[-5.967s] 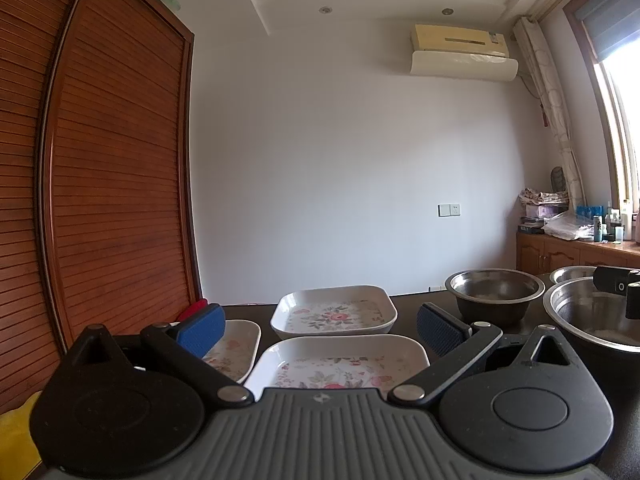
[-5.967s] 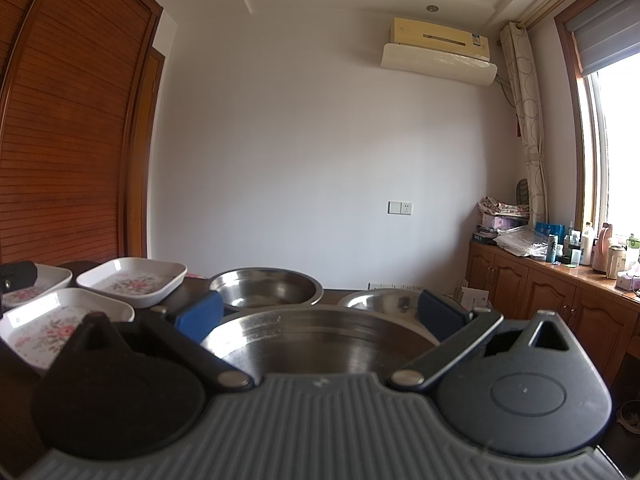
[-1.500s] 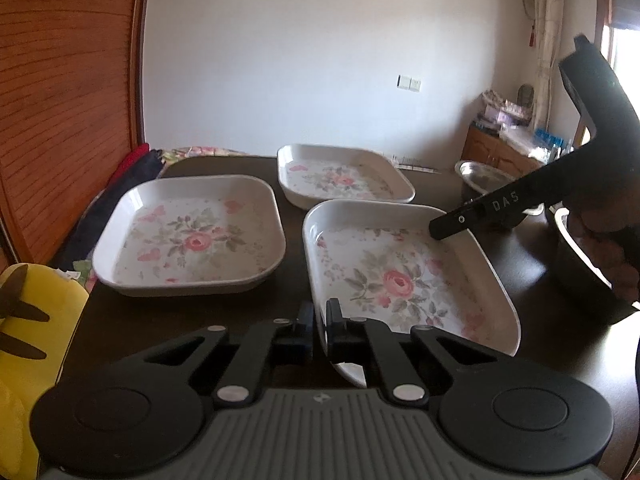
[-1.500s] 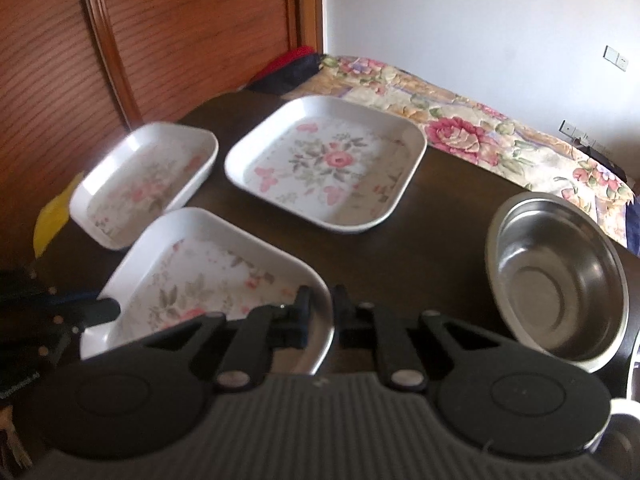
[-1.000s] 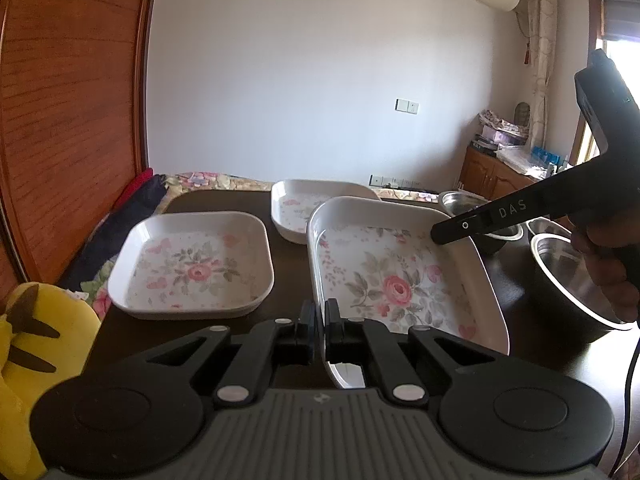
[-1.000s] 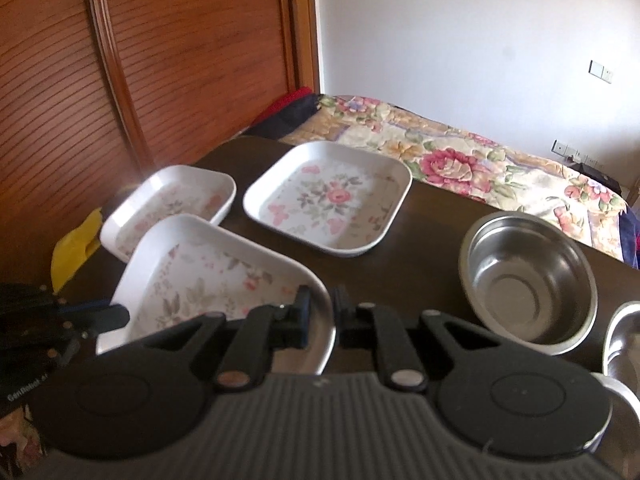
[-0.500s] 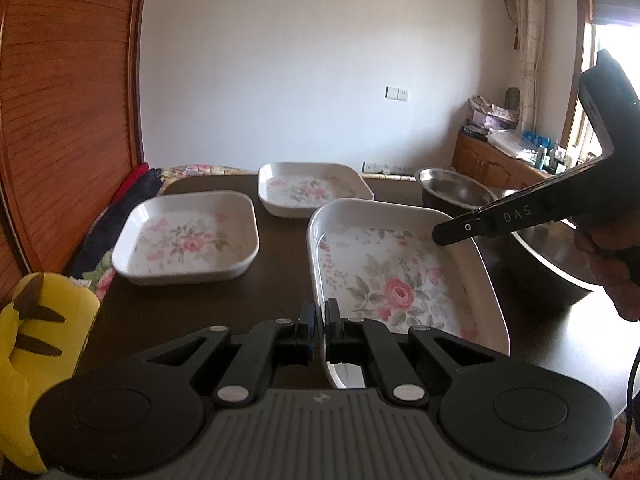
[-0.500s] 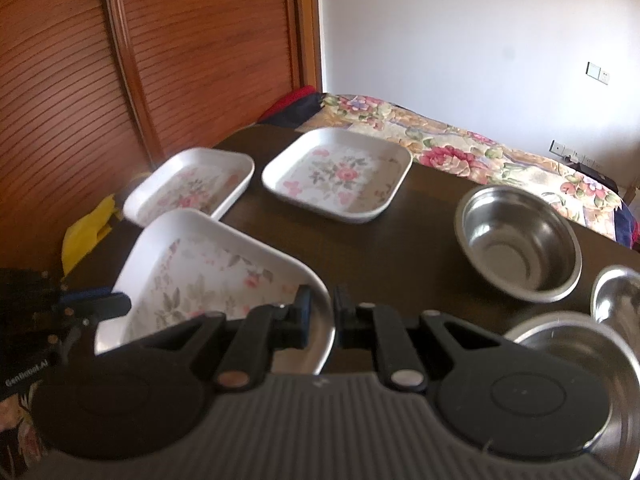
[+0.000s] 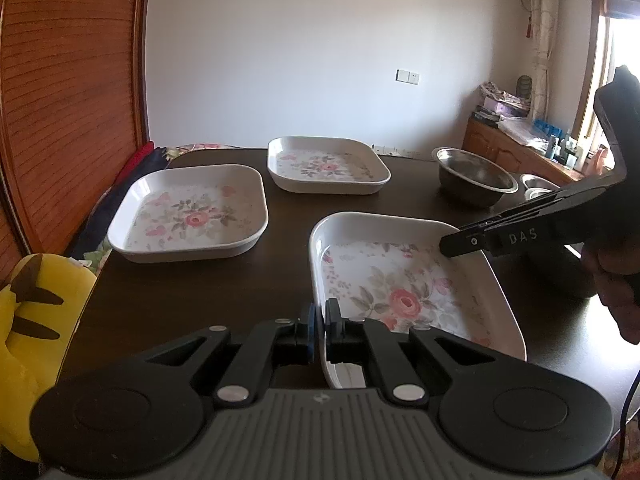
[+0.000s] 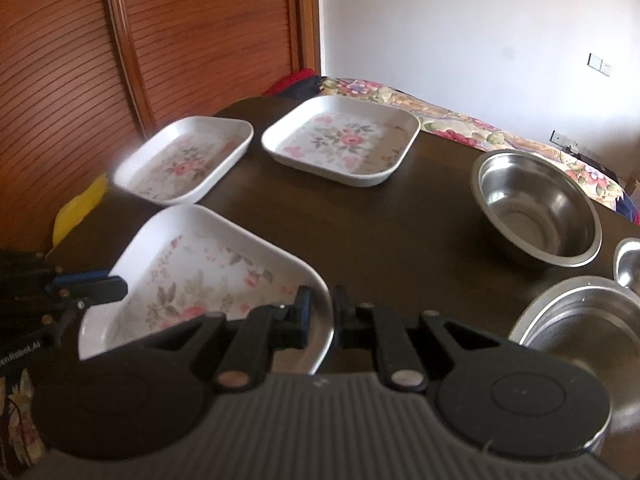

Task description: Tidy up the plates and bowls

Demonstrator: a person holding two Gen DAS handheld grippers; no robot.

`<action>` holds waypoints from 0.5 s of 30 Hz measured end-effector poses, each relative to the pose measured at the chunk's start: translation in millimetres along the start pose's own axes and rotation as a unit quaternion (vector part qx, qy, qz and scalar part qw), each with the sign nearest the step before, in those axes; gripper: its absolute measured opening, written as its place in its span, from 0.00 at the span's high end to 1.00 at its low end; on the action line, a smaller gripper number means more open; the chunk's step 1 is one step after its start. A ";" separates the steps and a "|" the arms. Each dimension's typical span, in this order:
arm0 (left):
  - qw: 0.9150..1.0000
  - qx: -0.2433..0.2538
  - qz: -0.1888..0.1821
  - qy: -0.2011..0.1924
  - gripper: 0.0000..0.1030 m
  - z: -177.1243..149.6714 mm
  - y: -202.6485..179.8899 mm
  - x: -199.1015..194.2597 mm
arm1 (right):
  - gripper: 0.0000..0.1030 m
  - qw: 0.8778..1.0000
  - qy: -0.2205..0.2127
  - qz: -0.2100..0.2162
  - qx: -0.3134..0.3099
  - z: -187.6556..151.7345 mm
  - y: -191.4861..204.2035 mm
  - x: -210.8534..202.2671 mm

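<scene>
Both grippers are clamped on the same white square floral-print plate (image 9: pixel 404 292): my left gripper (image 9: pixel 319 326) pinches the near rim w/ jaws almost fully closed, and my right gripper (image 10: pixel 319 312) pinches the opposite rim, jaws just as narrow. In the left wrist view the right gripper's fingers reach in from the right side onto the far-right edge of the plate. Can't tell for sure whether the plate is just above the dark wooden desk (image 9: pixel 280 264) or resting on it; looks tilted a bit, so prob. carried.

2 more white square floral plates sit further back: 1 at left (image 9: pixel 188 212), 1 at the far middle (image 9: pixel 326 164), a narrow gap between them. A round stainless-steel bowl (image 10: pixel 536 212) sits to the right, w/ a bigger steel bowl (image 10: pixel 580 320) nearer me and part of a 3rd steel bowl (image 10: pixel 628 260) at the frame edge. A yellow plush toy (image 9: pixel 24 316) is off the desk's left side.

Handling, my guess: plate reads as melamine or glazed ceramic — stiff, glossy, so slippery at a thin rim. 2-sided rim grip is right; keep it level, both hands moving together, else it can pivot or slide out. Next step is likely nesting it onto 1 of the other plates; lower gently, ceramic would chip.
</scene>
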State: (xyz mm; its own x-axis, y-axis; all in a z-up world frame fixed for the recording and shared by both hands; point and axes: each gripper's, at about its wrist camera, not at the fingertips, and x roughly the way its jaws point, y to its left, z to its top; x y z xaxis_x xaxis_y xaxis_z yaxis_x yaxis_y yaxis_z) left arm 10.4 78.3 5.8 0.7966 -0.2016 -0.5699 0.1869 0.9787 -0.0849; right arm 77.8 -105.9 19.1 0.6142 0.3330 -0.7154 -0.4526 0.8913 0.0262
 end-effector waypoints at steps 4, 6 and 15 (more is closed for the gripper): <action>1.000 0.002 0.001 0.005 0.86 -1.8 -0.4 3.7 | 0.86 1.000 0.003 -0.003 0.004 -1.5 -2.1 5.4; 1.000 -0.001 0.001 0.007 0.86 -3.3 0.1 5.5 | 0.86 1.000 0.003 -0.004 0.002 -2.6 -1.7 6.3; 1.000 -0.005 0.004 0.012 0.85 -5.0 2.6 11.2 | 0.86 1.000 0.001 -0.007 0.004 -3.9 -0.2 12.1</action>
State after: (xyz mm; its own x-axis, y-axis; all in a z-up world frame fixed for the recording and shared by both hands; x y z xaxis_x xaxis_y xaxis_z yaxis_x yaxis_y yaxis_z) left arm 16.9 78.8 -4.9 0.7837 -0.1927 -0.5905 0.1752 0.9806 -0.0875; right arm 82.8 -103.2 7.7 0.6195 0.3191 -0.7172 -0.4379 0.8987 0.0217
